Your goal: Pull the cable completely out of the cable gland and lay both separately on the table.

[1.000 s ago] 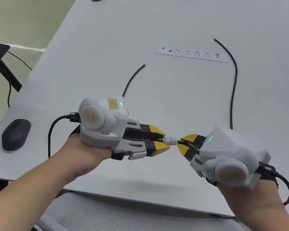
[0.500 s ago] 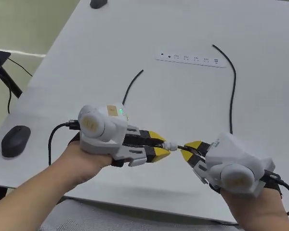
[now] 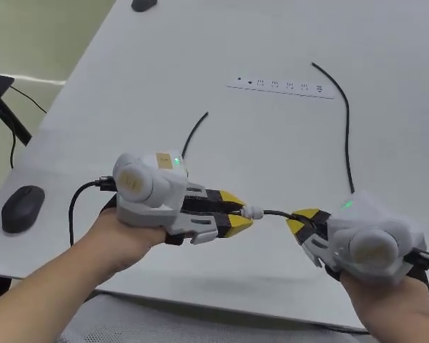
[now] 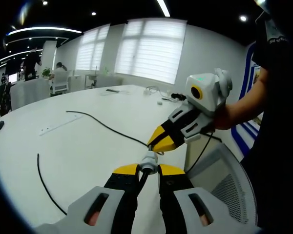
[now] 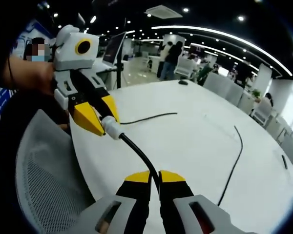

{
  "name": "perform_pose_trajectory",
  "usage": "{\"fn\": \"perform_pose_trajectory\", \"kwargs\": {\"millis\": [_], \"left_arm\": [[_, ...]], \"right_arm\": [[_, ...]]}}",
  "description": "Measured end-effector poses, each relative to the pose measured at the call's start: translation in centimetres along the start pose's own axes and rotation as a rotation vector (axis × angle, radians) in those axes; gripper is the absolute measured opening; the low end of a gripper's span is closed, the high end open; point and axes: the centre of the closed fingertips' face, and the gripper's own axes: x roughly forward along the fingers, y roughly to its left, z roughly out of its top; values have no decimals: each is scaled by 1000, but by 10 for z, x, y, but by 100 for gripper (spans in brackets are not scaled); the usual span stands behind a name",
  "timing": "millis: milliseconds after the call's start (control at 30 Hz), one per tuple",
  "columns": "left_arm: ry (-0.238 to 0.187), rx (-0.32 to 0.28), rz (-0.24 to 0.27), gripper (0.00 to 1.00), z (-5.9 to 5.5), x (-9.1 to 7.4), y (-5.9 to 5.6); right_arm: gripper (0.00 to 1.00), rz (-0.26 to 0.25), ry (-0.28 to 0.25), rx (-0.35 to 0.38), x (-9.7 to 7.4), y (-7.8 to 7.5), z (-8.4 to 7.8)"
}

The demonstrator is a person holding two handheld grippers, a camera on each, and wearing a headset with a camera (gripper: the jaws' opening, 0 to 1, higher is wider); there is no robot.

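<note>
While left tool [image 3: 244, 214] clamps cable gland [image 3: 254, 212] at its tips, right tool [image 3: 300, 220] pinches cable [image 3: 275, 213] just ahead of them — extraction step, above counter [image 3: 272, 143]. Next, likely: draw tools apart until cable clears.

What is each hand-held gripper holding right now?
Left hand-held gripper: closed on the small white plastic cable gland.
Right hand-held gripper: closed on the thin black cable.

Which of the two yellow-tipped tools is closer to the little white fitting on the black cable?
Left. The left tool is shut on the cable gland itself; the right tool grips the cable a short way off from it.
</note>
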Motion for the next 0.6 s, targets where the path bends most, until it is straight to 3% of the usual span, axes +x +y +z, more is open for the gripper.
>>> {"fn": "perform_pose_trajectory", "kwargs": {"millis": [100, 267, 467, 600], "left_arm": [[2, 7, 4, 15, 0, 0, -1], [-10, 3, 6, 15, 2, 0, -1], [-16, 7, 11, 15, 4, 1, 1], [-16, 8, 10, 15, 4, 0, 0]], "right_arm": [[0, -10, 4, 66, 0, -7, -8], [0, -35, 18, 100, 0, -14, -19], [0, -61, 55, 280, 4, -24, -45], [0, -66, 75, 296, 6, -27, -57]]}}
